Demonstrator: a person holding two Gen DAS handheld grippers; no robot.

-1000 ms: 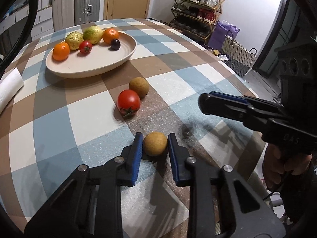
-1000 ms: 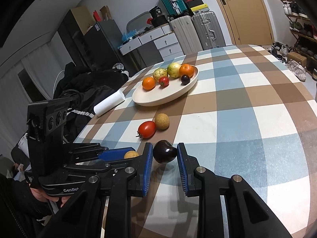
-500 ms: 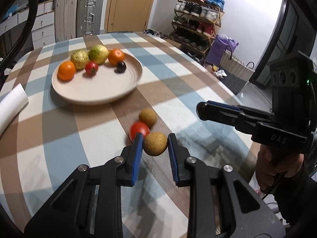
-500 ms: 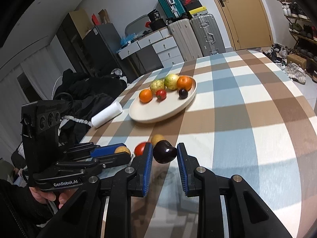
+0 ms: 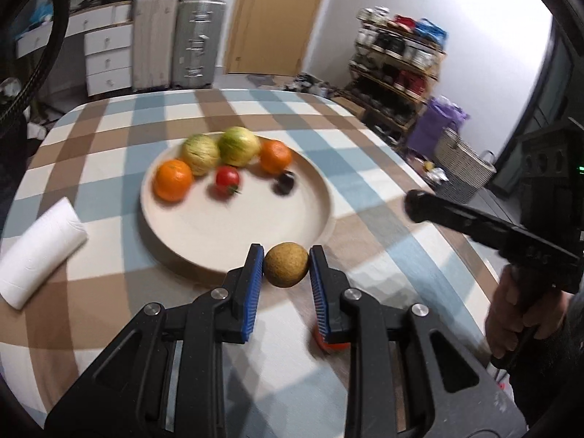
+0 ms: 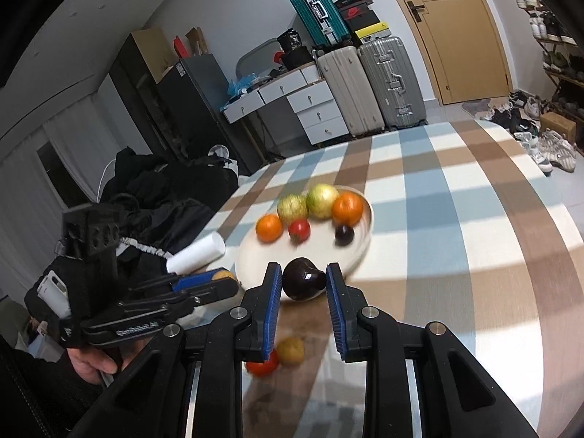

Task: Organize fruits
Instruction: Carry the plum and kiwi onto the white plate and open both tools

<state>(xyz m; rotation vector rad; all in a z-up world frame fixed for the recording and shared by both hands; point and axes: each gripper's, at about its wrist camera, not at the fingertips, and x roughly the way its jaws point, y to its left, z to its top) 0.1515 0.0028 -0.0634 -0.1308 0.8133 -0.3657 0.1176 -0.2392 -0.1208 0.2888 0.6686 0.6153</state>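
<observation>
Wooden door [image 6: 461, 33], suitcases [image 6: 368, 84] beside white drawers [image 6: 314, 109] — shoe rack [image 5: 398, 62] along white wall.

Your left tool [image 5: 286, 264] is matt black plastic with ribbed blue pads [image 5: 254, 288] and bright metal pivot pins; the fruit [image 5: 286, 264] between them has a dull, rough tan skin. At the right tool [image 6: 304, 284] the plum [image 6: 303, 283] is smooth and glossy. The plate [image 5: 233, 233] looks matt cream. The counter [image 5: 365, 168] wears checked cloth. Lower left lies a soft white paper roll [image 5: 38, 252].
</observation>
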